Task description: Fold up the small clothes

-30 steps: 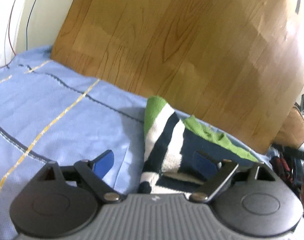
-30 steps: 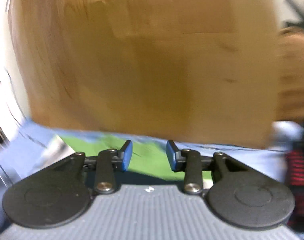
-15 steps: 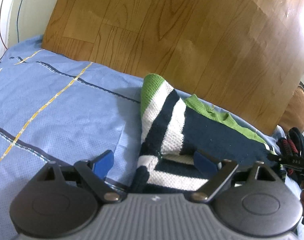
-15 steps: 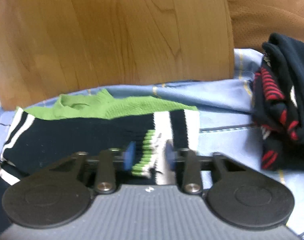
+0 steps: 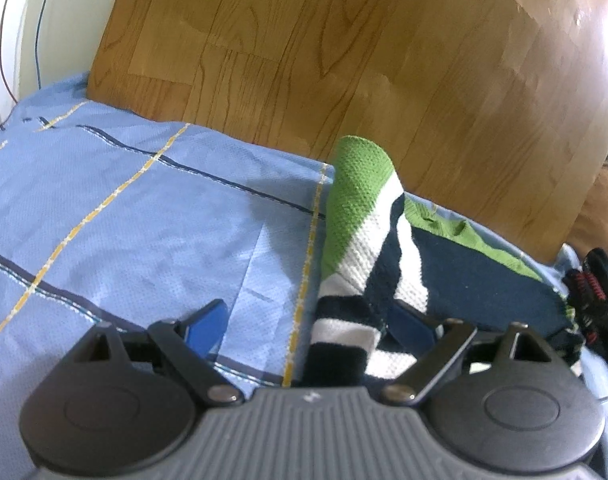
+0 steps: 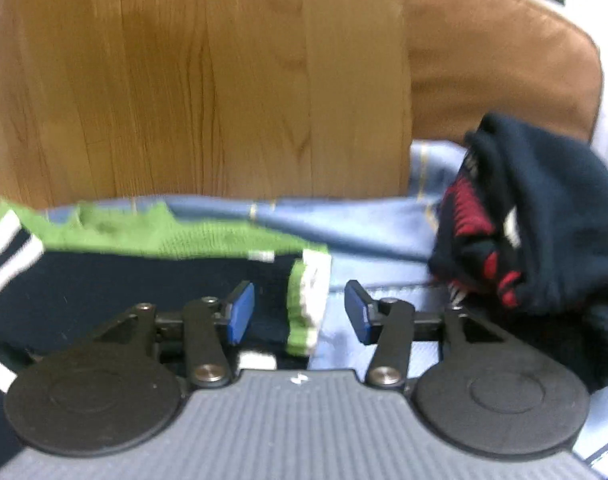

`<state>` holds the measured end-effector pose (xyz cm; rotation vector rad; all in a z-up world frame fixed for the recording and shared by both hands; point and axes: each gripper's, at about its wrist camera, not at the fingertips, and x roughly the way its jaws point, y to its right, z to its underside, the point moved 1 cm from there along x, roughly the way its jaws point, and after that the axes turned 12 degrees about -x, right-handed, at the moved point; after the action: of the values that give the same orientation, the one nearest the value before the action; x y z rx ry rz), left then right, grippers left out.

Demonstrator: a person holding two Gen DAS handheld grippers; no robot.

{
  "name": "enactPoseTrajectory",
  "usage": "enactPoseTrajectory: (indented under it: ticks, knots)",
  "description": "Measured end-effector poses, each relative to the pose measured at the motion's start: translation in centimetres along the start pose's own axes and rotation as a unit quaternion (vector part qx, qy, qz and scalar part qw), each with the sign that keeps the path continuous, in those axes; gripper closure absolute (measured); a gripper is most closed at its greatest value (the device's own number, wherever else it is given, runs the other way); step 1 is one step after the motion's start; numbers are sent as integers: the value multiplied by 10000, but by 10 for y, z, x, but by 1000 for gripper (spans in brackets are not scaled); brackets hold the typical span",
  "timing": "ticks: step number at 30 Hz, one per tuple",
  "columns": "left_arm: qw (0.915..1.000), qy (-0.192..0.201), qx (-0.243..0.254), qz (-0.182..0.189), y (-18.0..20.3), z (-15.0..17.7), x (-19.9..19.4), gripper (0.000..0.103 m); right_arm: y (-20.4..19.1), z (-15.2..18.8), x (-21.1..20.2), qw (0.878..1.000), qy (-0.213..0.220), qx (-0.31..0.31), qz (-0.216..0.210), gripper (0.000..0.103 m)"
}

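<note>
Right wrist view: striped sweater (image 6: 116, 284), navy with green and white bands, flat on blue bedsheet (image 6: 367, 232), against wooden board (image 6: 208, 80). Green-white cuff edge (image 6: 304, 304) of sweater lying between right gripper (image 6: 300, 314) pads, not pinched; jaws just opened, cuff let go. Dark red-striped garment (image 6: 535, 232) heaped on sheet to right of sweater, near but apart.

Left wrist view: sweater sleeve end (image 5: 359, 216) standing up off sweater's left side, draped down toward left gripper (image 5: 311, 328); jaws spread wide, nothing clamped, sleeve hanging between pads. Whether sleeve touches right-hand pad: cannot tell.

Step, judged: one fold of right-side cuff onto sweater body just placed. Next, probably: close left jaws on raised sleeve, carry across sweater body, lay flat, release. Knit floppy, likely to slump if gripped loosely.
</note>
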<state>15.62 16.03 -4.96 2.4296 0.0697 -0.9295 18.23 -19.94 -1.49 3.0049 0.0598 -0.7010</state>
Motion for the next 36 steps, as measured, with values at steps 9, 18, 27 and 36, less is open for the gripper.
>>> enactPoseTrajectory:
  ticks: [9,18,27,36]
  knots:
    - [9994,115,20,-319,-3,-2,0,13,-58,-31,2,9798,28,302,-1977,71]
    - [9994,105,41,-339,-3,-1,1,13,-222,-71,68,9316,-800,-117,-3543,77]
    - [9996,60,-87,-273,-7,-3,0,13,-235,-82,120,9452,-1294,245,-2987,98]
    - [9994,72,-17,-328,-5,-1,2,13,-156,-35,39,9430,-921,163,-3193,79]
